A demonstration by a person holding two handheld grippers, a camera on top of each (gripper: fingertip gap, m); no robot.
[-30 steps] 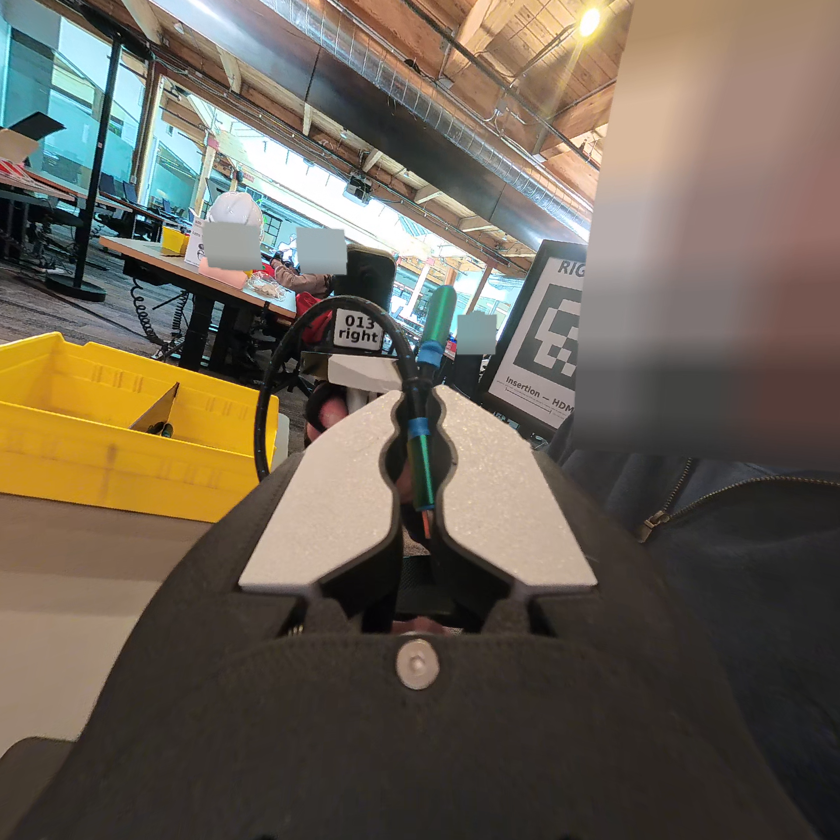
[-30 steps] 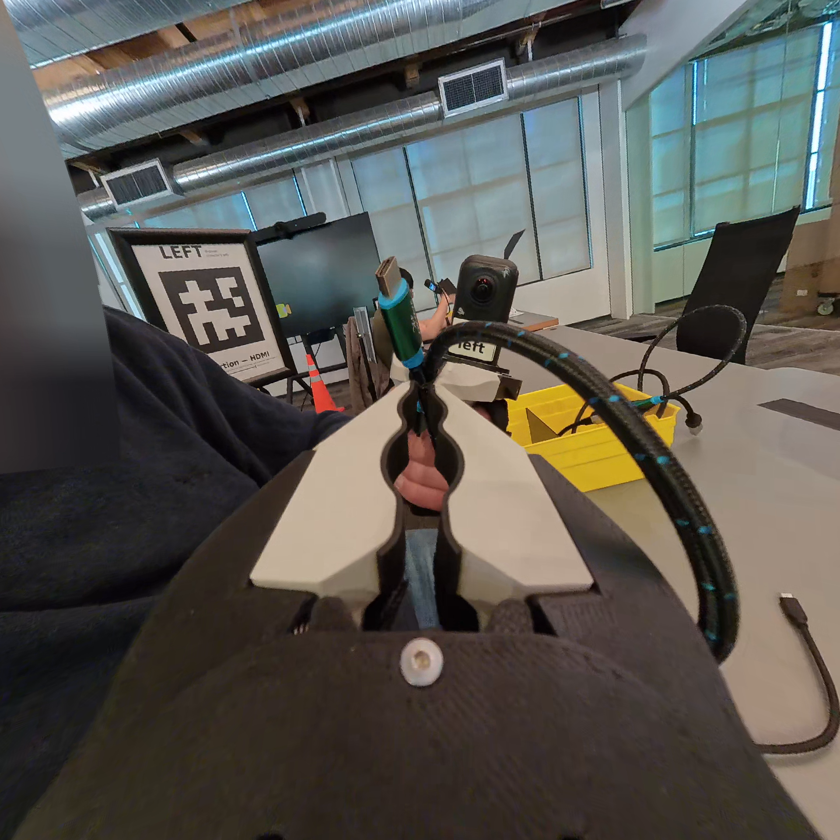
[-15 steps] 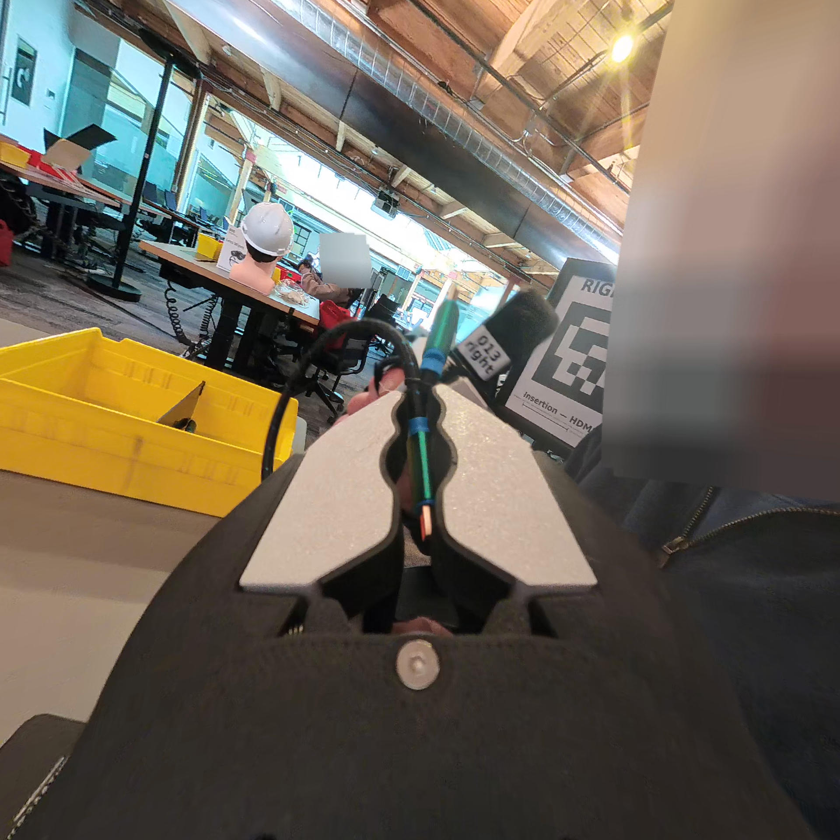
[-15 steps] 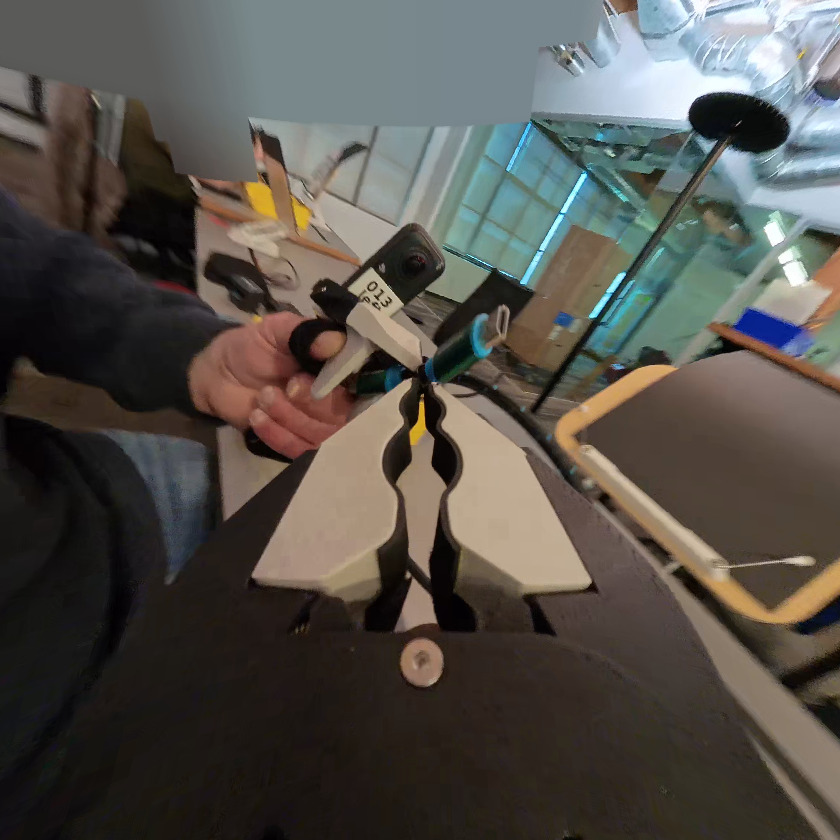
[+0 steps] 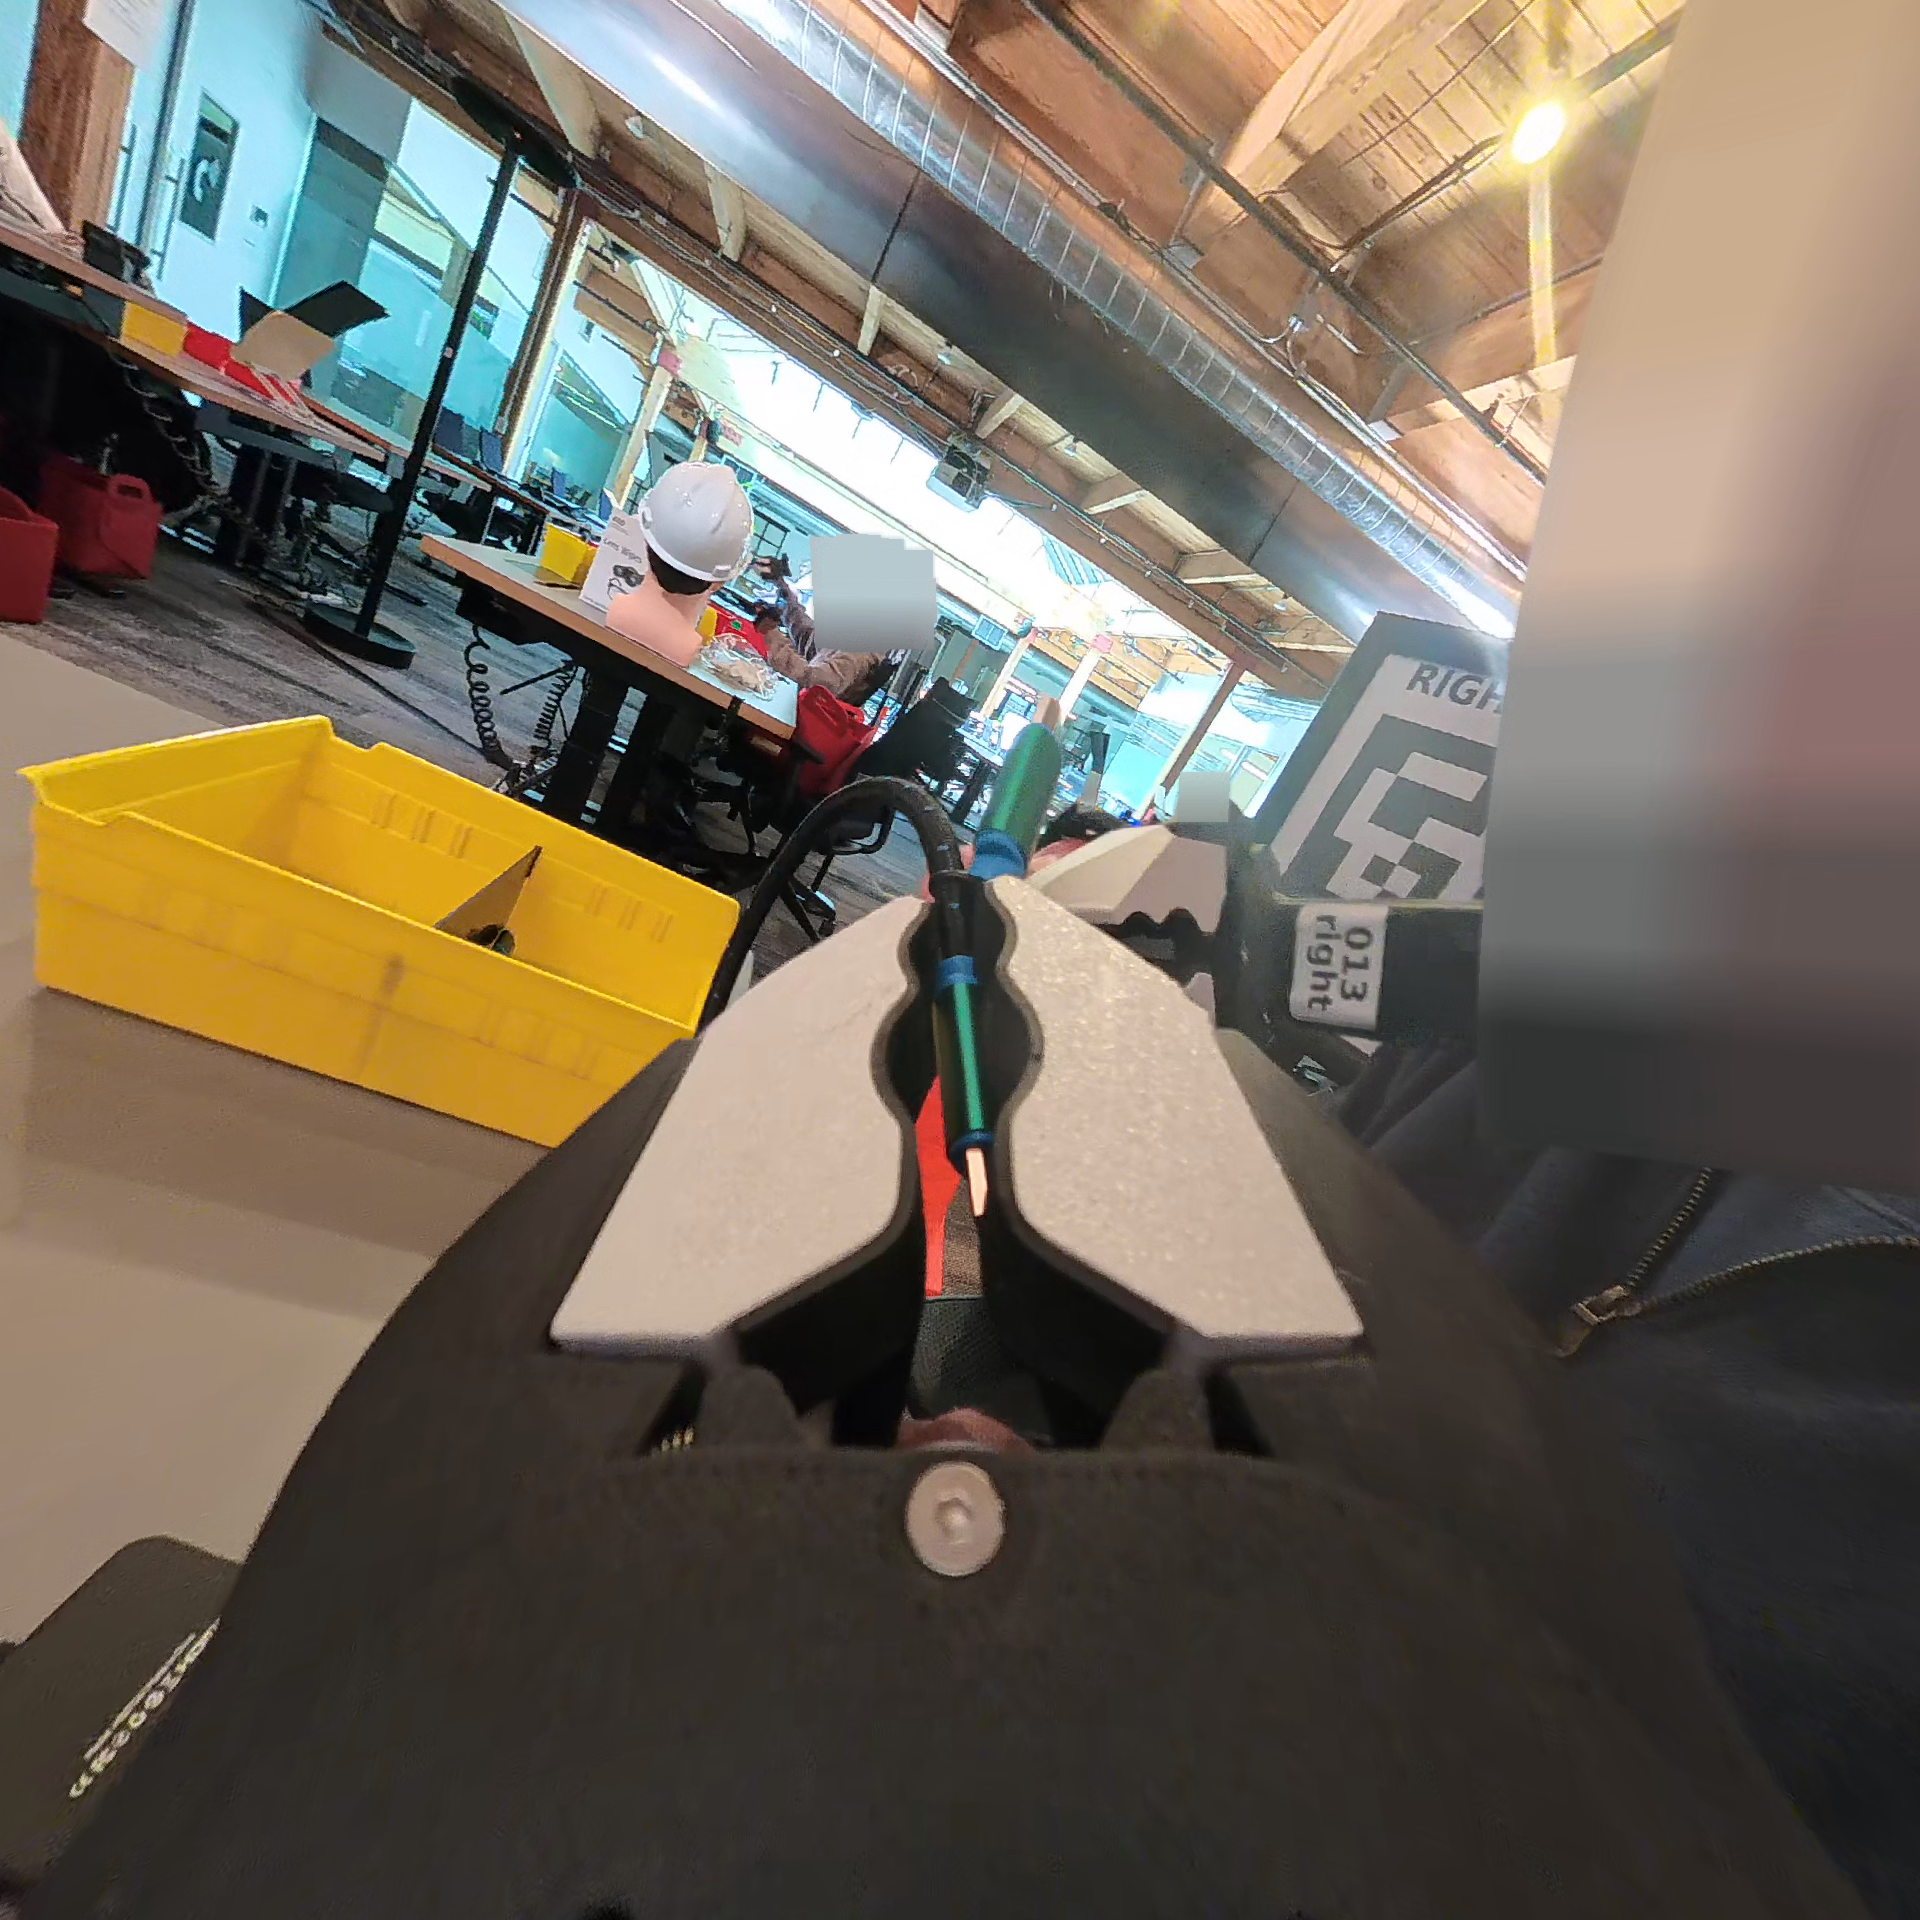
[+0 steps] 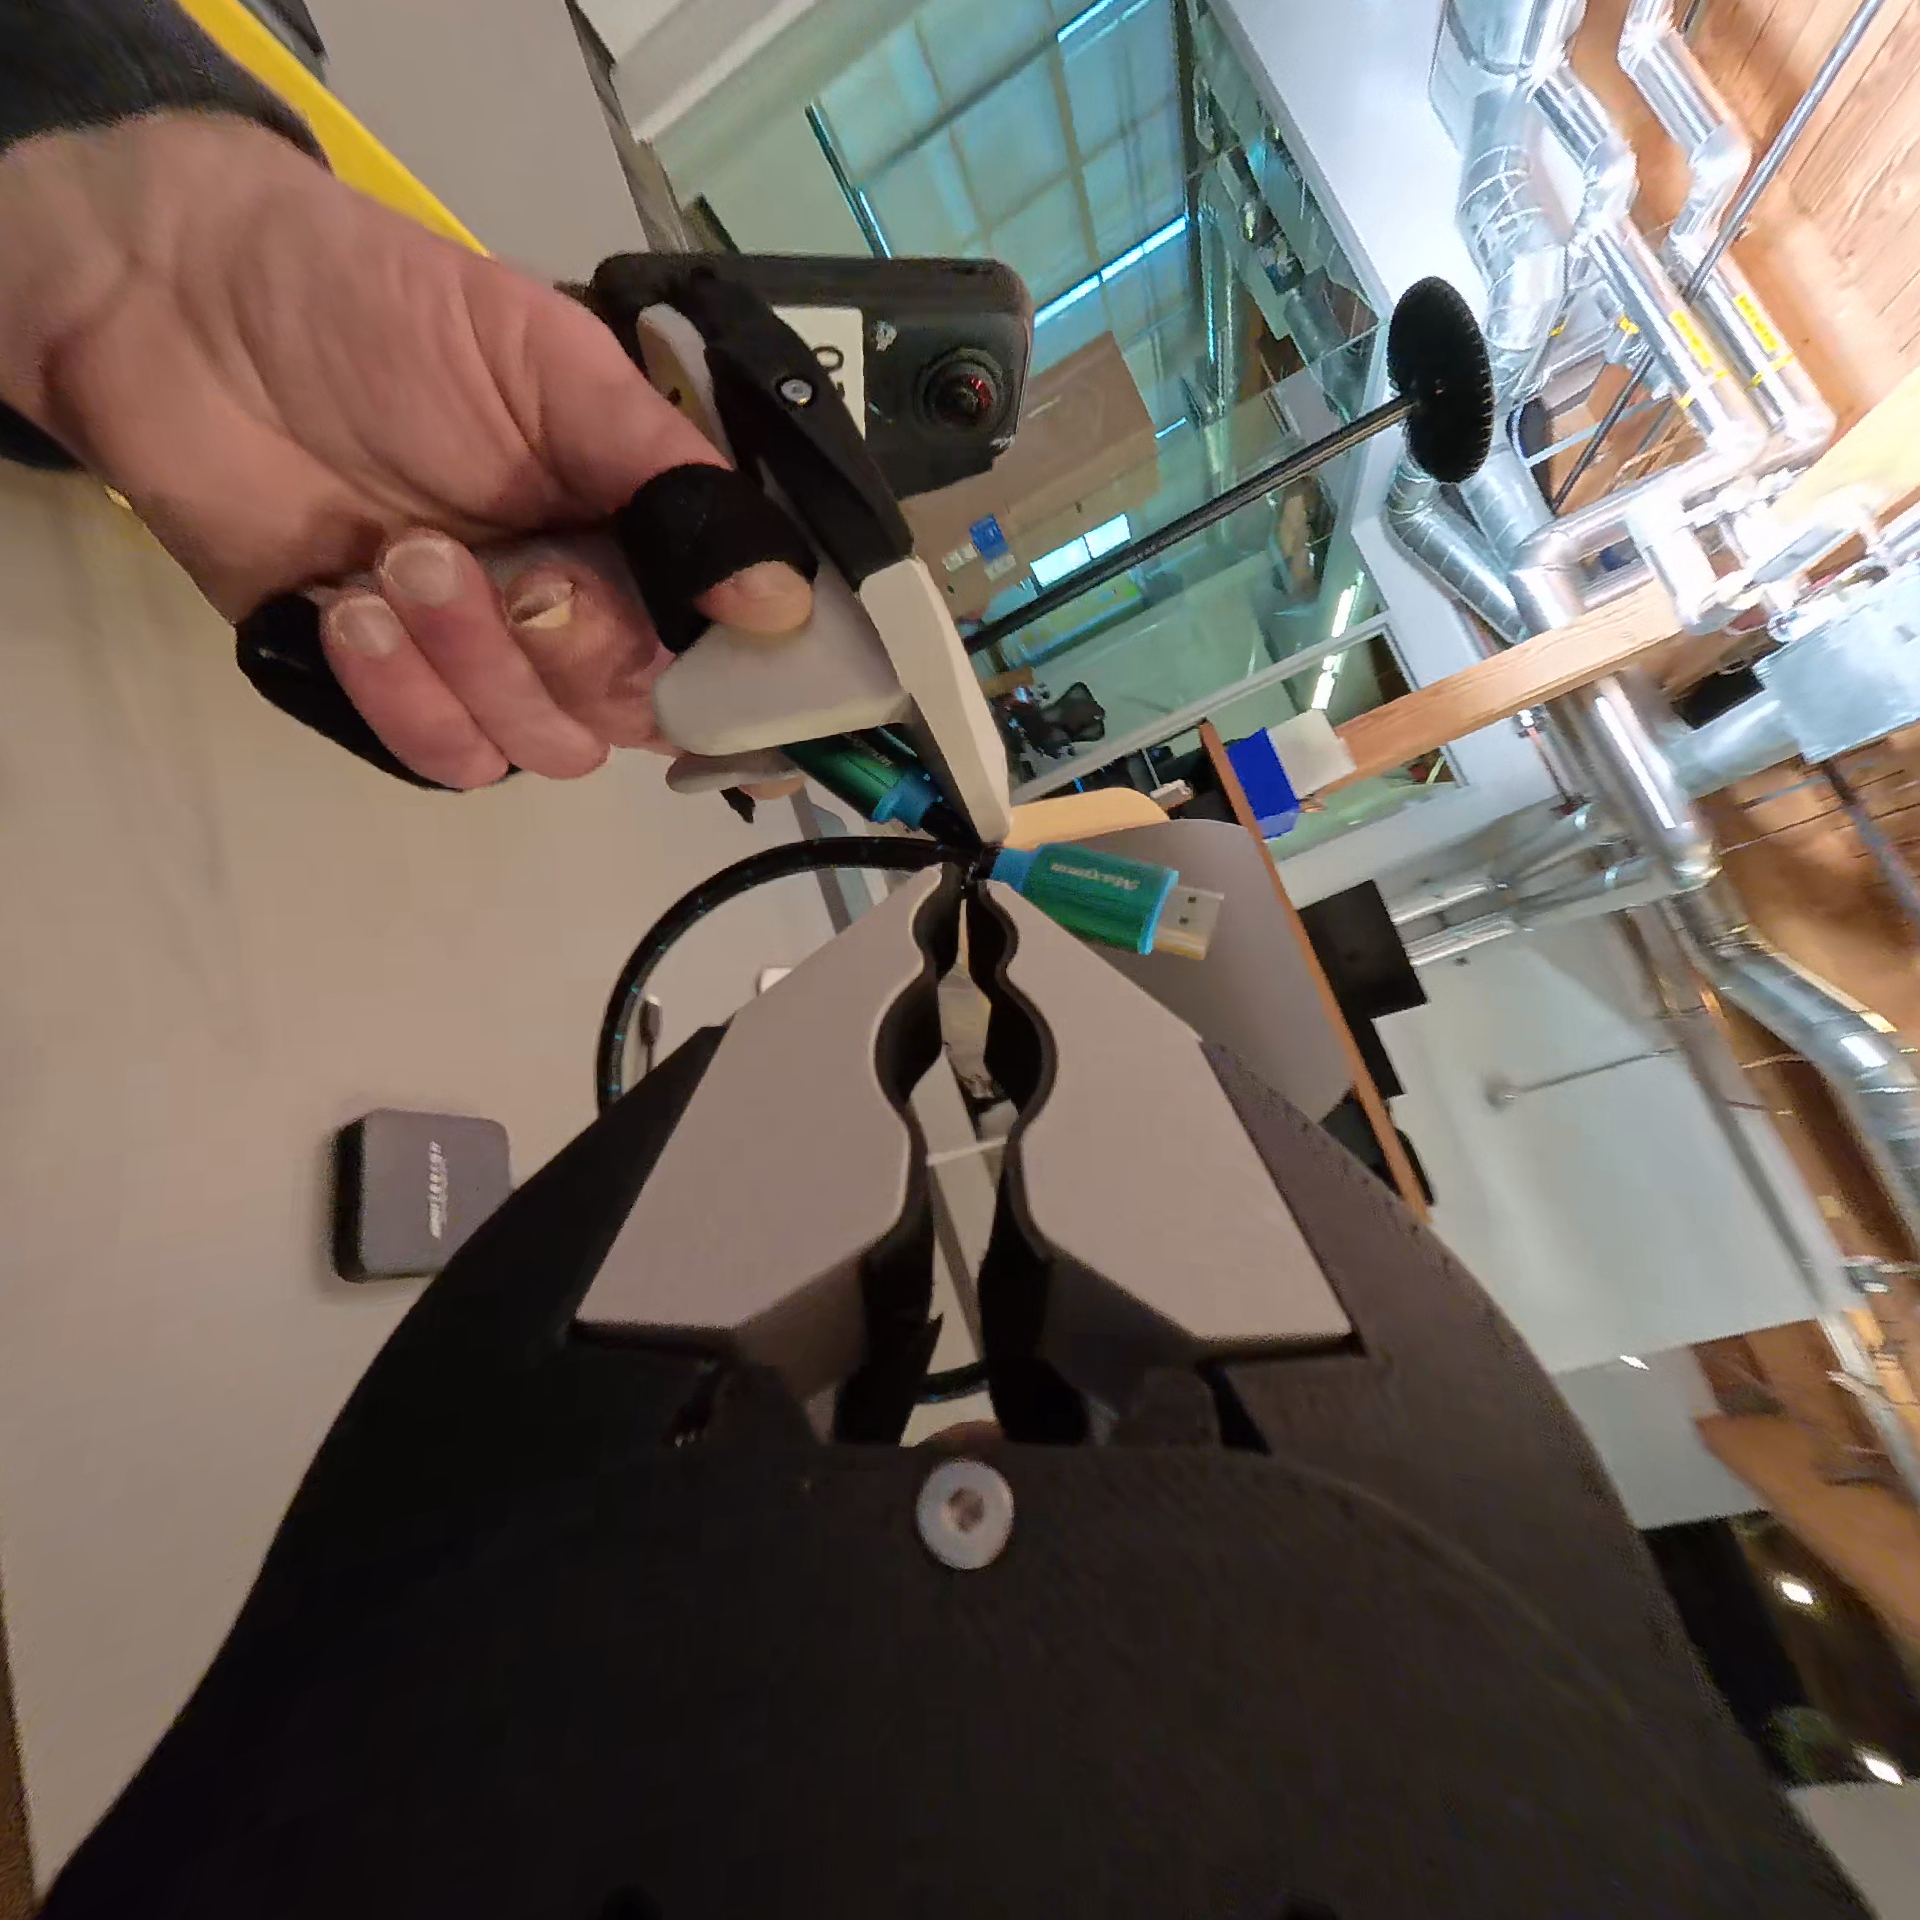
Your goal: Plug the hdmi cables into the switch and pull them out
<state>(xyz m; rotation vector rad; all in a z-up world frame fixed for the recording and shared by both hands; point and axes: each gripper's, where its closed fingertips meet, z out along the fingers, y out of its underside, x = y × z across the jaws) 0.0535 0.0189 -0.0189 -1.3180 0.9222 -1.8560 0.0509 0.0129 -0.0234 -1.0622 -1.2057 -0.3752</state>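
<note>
My left gripper is shut on a green HDMI plug that lies between the fingers with its metal tip toward the camera. Its black cable loops out past the tips. My right gripper is shut on the cable just behind a second green plug, which sticks out to the right. The right wrist view is rolled sideways. In it the left gripper, held in a hand, almost touches my right tips. The grey HDMI switch lies on the table. The right gripper shows in the left wrist view.
A yellow bin stands on the grey table to the left. A framed marker board stands behind the right gripper. The person's dark jacket fills the right side. A black floor stand is behind.
The right gripper has rolled sideways and closed in on the left gripper, so the tips nearly meet. The left view has swung slightly left. Both grippers stay shut.
</note>
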